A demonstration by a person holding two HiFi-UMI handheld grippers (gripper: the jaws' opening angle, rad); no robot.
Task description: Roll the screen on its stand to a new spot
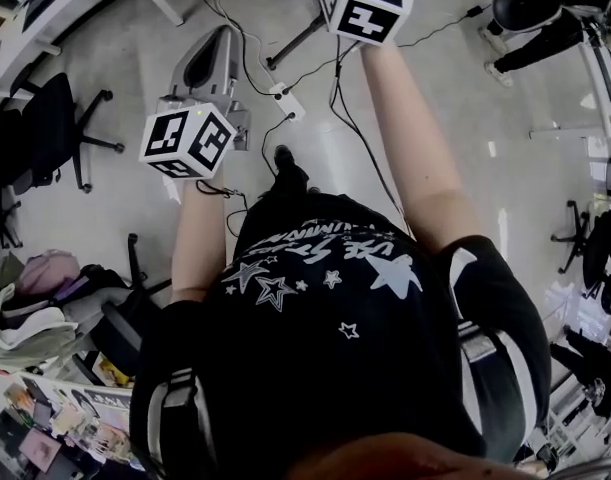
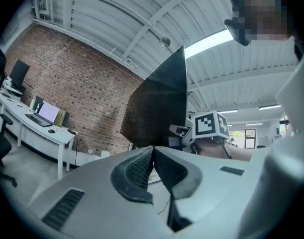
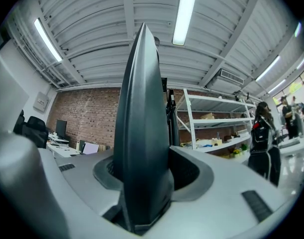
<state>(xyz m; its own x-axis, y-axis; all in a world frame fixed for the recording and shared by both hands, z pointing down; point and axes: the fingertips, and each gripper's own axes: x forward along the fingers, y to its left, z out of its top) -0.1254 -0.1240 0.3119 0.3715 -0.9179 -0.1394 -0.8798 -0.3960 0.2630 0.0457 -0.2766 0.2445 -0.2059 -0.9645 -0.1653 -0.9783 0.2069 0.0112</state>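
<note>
Two grippers are up at arm's length, each with a marker cube whose faces carry only black-and-white square patterns, no words. Nearest the head camera is a black T-shirt (image 1: 335,348) printed with white stars and a curved line of stylised lettering – it runs upside down here and cannot be read.

Both forearms reach forward, bare. The left forearm (image 1: 197,238) ends at a cube (image 1: 188,140) held closer in; the right forearm (image 1: 415,138) stretches further, to a cube (image 1: 363,3) at the top edge of the head view.

The left gripper (image 2: 152,156) has its ribbed pads (image 2: 137,169) pressed together at the tips, with nothing between them. It points roughly level towards the screen (image 2: 159,103), a dark unlit panel standing upright ahead, apart from these jaws.

The right gripper (image 3: 144,171) is clamped on that screen's edge: the panel rises edge-on between its pads (a tall, dark blade in the right gripper view) and fills the gap.

Below, on the pale floor (image 1: 135,78), black cables (image 1: 350,118) trail to a white power strip (image 1: 285,103), and an office chair (image 1: 55,128) stands to the left.

Further off are a brick wall (image 2: 77,88), a white desk (image 2: 37,126) with a lit laptop (image 2: 47,112), white shelving (image 3: 216,118) and a person (image 3: 263,138) standing beside it.
</note>
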